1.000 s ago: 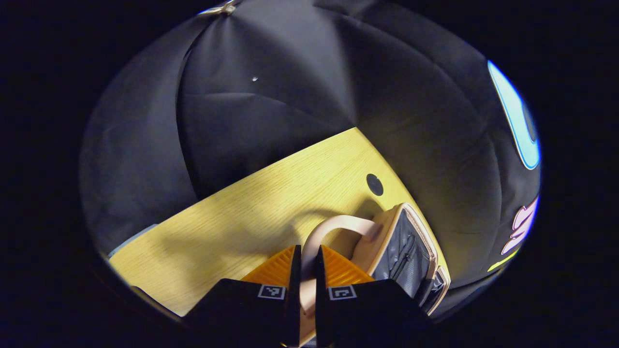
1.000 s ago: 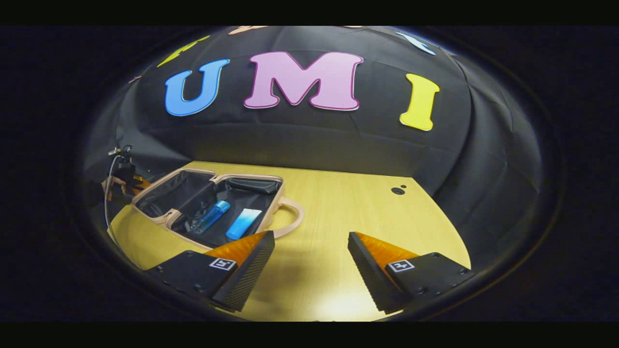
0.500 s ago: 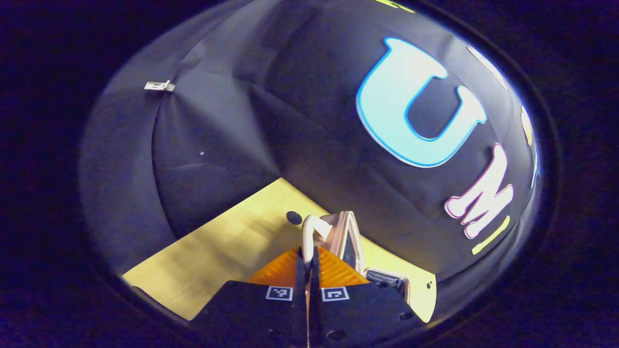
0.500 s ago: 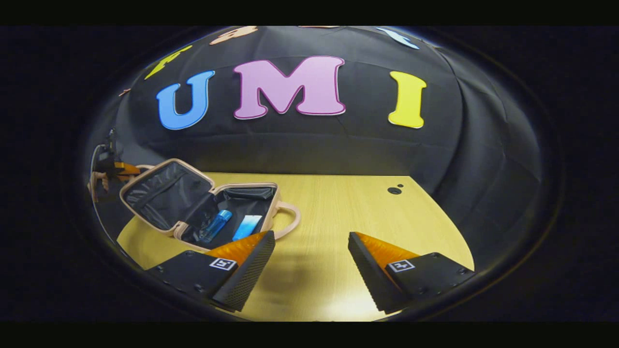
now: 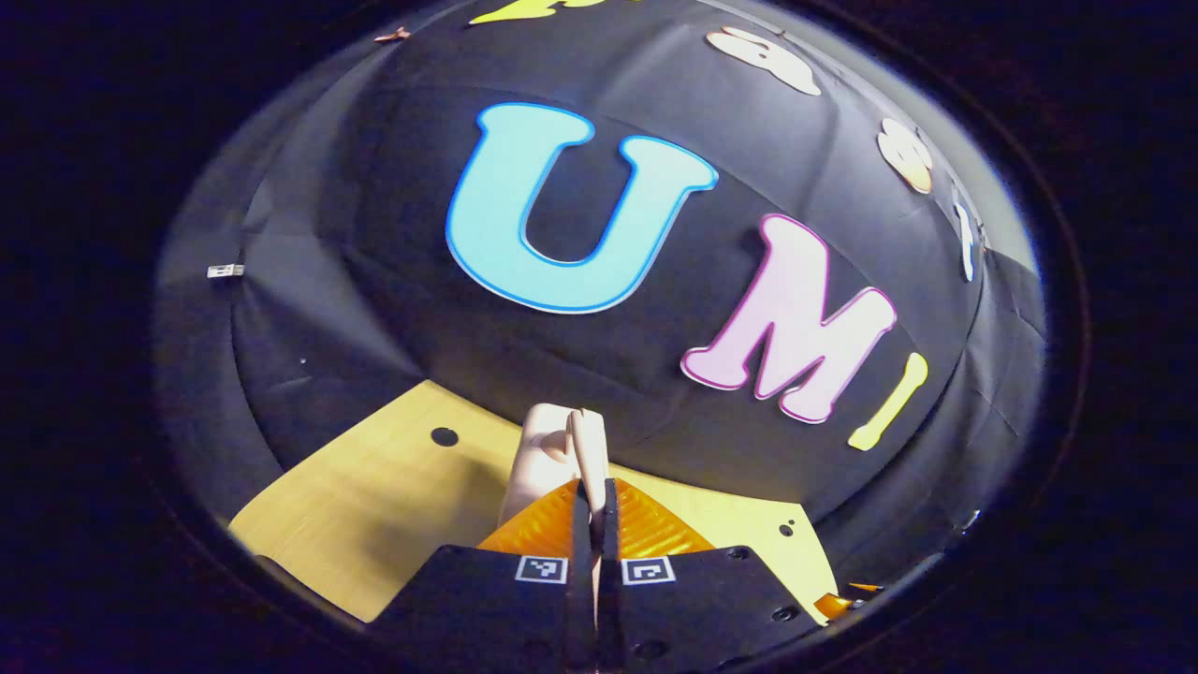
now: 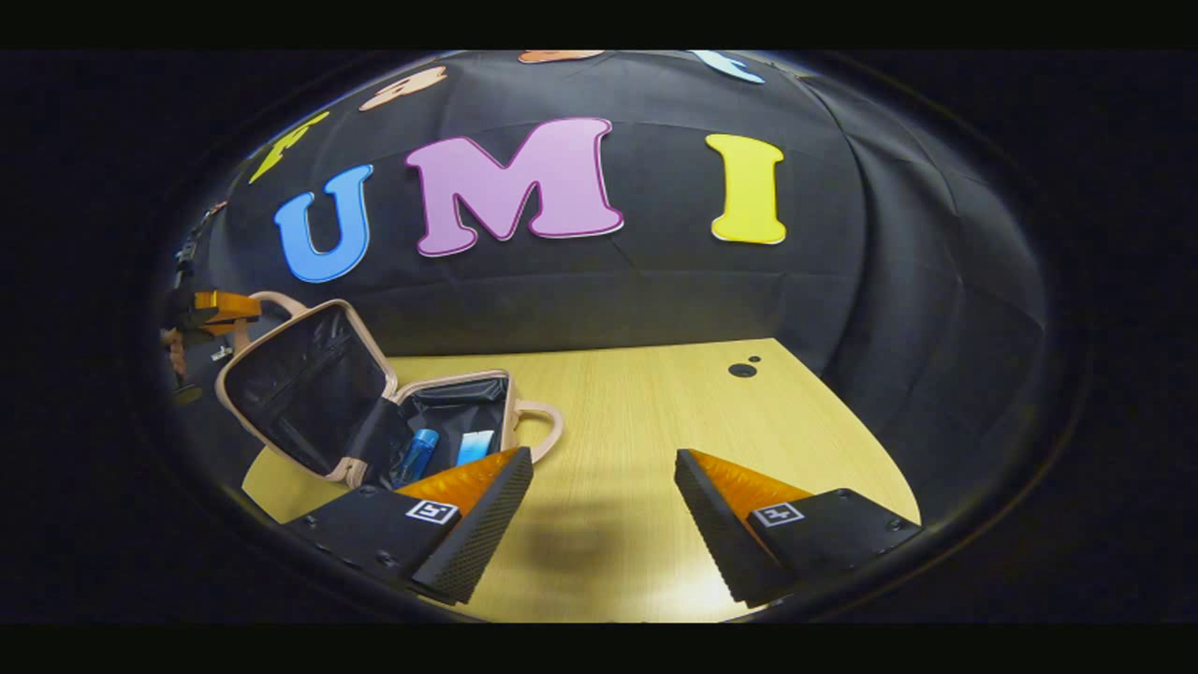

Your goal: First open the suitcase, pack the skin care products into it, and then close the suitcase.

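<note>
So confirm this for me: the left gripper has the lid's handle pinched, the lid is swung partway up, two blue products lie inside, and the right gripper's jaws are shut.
One thing is wrong: the right gripper is open, its jaws standing wide apart over the table in the right gripper view. The rest holds: the left gripper pinches the handle, the lid is partway up, and two blue products lie inside.

The left gripper [image 5: 590, 496] has gone up and turned, pulling the handle [image 5: 573, 440] it pinches along with it. A second ago the lid [image 6: 304, 388] lay almost flat on the surface [image 6: 646, 412]. Now it stands up high, tilted over the bottom half of the suitcase [image 6: 459, 402]. In the right gripper view, the left gripper [image 6: 220, 307] sits higher than before, at the lid's top edge. The blue bottle [image 6: 414, 454] and the blue tube [image 6: 475, 446] look more hidden behind the right gripper's finger [image 6: 468, 510] than before.
</note>
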### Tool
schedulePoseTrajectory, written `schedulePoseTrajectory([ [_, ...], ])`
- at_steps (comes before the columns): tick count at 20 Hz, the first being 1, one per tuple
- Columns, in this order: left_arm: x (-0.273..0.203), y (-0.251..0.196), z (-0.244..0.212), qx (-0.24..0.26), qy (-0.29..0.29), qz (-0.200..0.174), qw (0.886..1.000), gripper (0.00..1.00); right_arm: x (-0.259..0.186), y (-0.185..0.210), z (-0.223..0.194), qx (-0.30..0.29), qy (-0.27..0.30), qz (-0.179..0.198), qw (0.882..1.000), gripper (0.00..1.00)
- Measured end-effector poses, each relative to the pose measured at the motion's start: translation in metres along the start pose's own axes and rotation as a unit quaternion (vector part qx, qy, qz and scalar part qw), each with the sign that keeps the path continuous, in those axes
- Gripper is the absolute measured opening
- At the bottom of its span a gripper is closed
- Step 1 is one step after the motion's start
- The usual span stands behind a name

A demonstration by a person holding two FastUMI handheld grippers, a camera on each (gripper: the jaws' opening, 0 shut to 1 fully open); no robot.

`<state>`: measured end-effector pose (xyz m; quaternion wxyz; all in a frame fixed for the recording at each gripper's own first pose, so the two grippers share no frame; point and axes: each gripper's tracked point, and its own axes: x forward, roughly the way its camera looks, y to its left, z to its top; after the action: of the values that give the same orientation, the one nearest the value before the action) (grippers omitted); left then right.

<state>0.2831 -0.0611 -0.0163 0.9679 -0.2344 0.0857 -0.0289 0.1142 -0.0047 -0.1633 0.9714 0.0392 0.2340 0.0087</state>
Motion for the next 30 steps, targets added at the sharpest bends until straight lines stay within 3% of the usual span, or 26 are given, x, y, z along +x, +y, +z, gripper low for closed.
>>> schedulePoseTrajectory([
  [4,0.033,-0.096,-0.054,0.007,0.042,-0.058,0.997,0.07,0.008,-0.025,0.000,0.012,0.010,0.003,1.000,0.97],
  [9,0.084,-0.167,-0.151,0.018,0.113,-0.081,0.990,0.07,0.015,-0.051,0.001,0.008,0.015,0.003,1.000,0.98],
  [15,0.117,-0.185,-0.255,0.064,0.196,-0.073,0.976,0.07,0.008,-0.066,-0.003,0.027,0.016,-0.002,1.000,0.98],
  [18,0.123,-0.189,-0.289,0.087,0.232,-0.061,0.967,0.12,0.005,-0.068,-0.006,0.013,0.016,-0.010,1.000,0.98],
  [20,0.122,-0.195,-0.283,0.085,0.221,-0.082,0.968,0.20,0.005,-0.068,-0.001,0.019,0.009,-0.011,1.000,0.98],
  [21,0.114,-0.202,-0.279,0.070,0.216,-0.091,0.970,0.34,0.004,-0.069,0.003,0.021,0.005,-0.014,1.000,0.98],
  [22,0.107,-0.210,-0.276,0.052,0.212,-0.105,0.970,0.36,0.002,-0.070,0.008,0.023,-0.001,-0.016,1.000,0.97],
  [23,0.097,-0.210,-0.267,0.044,0.206,-0.109,0.972,0.59,-0.004,-0.069,0.013,0.025,-0.009,-0.019,0.999,0.98],
  [24,0.087,-0.208,-0.257,0.043,0.194,-0.107,0.974,0.60,-0.009,-0.067,0.019,0.027,-0.016,-0.021,0.999,0.98],
  [25,0.076,-0.205,-0.247,0.049,0.177,-0.104,0.978,0.78,-0.014,-0.065,0.026,0.027,-0.024,-0.022,0.999,0.98],
  [27,0.038,-0.199,-0.204,0.078,0.117,-0.094,0.986,0.87,-0.030,-0.060,0.031,0.019,-0.031,-0.028,0.999,0.98],
  [30,-0.030,-0.182,-0.123,0.141,0.003,-0.050,0.989,0.90,-0.061,-0.041,0.044,-0.002,-0.048,-0.027,0.998,0.97],
])
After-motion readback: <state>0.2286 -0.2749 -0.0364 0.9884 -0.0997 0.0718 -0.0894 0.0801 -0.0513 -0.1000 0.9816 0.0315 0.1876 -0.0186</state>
